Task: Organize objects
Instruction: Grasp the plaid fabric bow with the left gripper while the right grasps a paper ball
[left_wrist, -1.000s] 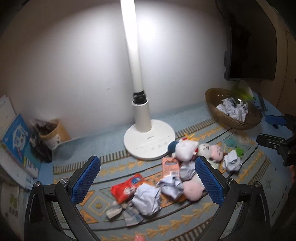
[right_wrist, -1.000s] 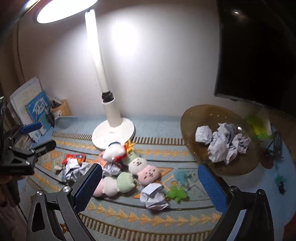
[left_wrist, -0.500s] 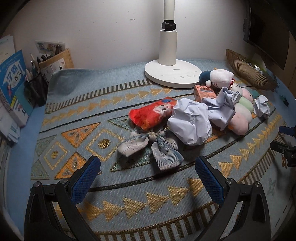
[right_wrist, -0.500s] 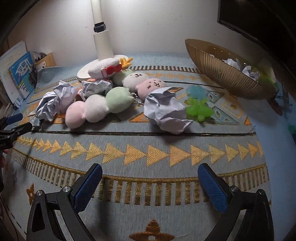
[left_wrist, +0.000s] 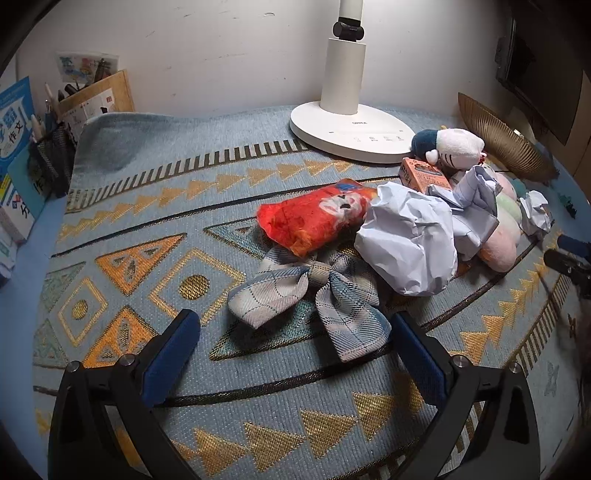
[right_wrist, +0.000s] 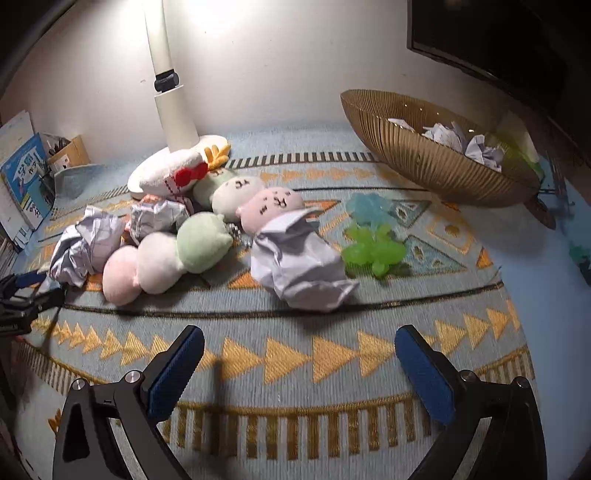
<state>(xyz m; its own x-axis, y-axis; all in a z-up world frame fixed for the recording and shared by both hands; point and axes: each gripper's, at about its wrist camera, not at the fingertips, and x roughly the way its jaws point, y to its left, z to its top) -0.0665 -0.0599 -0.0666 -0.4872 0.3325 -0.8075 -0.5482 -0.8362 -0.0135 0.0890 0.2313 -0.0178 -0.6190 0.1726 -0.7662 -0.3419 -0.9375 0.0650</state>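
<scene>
From the left wrist view, the left gripper (left_wrist: 293, 354) has dropped from high over the worktop to just above the patterned mat (left_wrist: 122, 229), and in the last half second it has crept closer to the checked cloth bow (left_wrist: 310, 299). Its jaws are spread wide and empty, with the bow's near tail lying between the fingertips. That suggests the bow is the piece it means to lift first. Just beyond the bow sit a red snack packet (left_wrist: 317, 218) and a crumpled paper ball (left_wrist: 410, 243), the ball touching the packet's right end. An orange carton (left_wrist: 423, 173) and a white plush toy (left_wrist: 448, 146) crowd against the lamp base (left_wrist: 351, 129). The lamp's head is cut off at the top, and the pink and green plush behind the paper are mostly hidden.

From the right wrist view, the right gripper (right_wrist: 295, 369) has also come down low, jaws released and holding nothing. A crumpled paper wad (right_wrist: 299, 262) lies ahead of it, resting against a pink plush (right_wrist: 271, 205), with green jelly toys (right_wrist: 373, 249) just to its right. The woven basket (right_wrist: 424, 162) at the far right already holds paper balls (right_wrist: 461, 142), so the wad probably belongs there. The picture is smeared by motion, the basket's contents are only partly visible over its rim, and the left gripper at the left edge is too dark to read.
</scene>
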